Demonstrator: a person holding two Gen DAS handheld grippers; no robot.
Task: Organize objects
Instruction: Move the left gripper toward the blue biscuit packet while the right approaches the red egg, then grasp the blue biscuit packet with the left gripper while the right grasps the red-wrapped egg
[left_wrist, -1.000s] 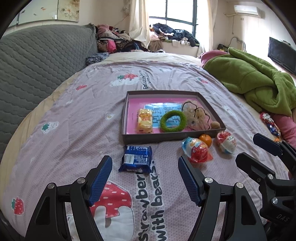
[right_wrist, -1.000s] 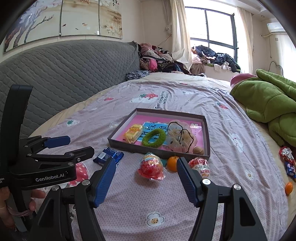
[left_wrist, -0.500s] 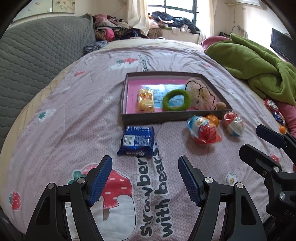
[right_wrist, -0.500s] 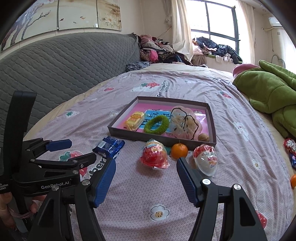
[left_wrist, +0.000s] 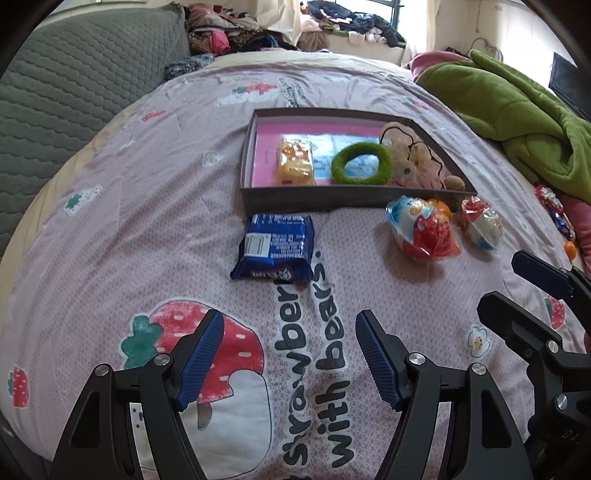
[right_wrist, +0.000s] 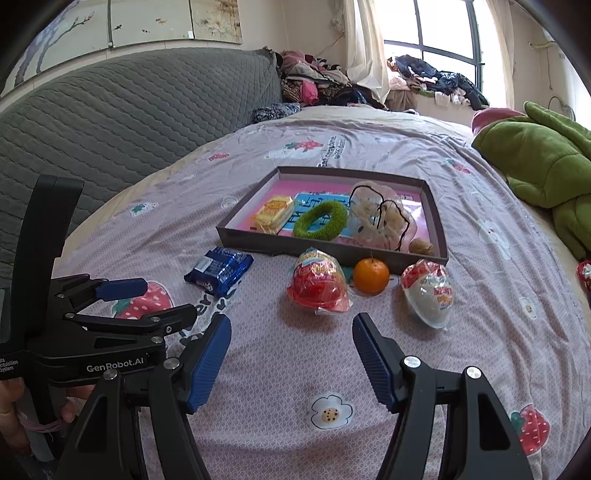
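Here, in the left wrist view, the left claw (left_wrist: 290, 354) stood wide open and empty above the printed bedspread (left_wrist: 110, 236). Ahead of it lay a blue packet (left_wrist: 275, 248), just in front of the tray (left_wrist: 354, 196). The tray held a yellow packet (left_wrist: 295, 162), a green ring (left_wrist: 361, 164) and a clear bag (left_wrist: 413, 155). To the right of the blue packet, near the tray's front wall, lay a red egg (left_wrist: 423, 227), an orange (left_wrist: 441, 206) partly hidden behind it, and a white egg (left_wrist: 482, 223). The right claw (left_wrist: 524, 291) showed at the right edge. In the right wrist view, the right claw (right_wrist: 291, 354) was likewise wide open with nothing between its pads, hanging over the bedspread short of the red egg (right_wrist: 319, 282). The orange (right_wrist: 371, 276) sat between that egg and the white egg (right_wrist: 430, 291), close to the tray (right_wrist: 332, 251). The blue packet (right_wrist: 219, 271) lay further left, beyond the left claw (right_wrist: 155, 301), which a hand (right_wrist: 14, 410) gripped.
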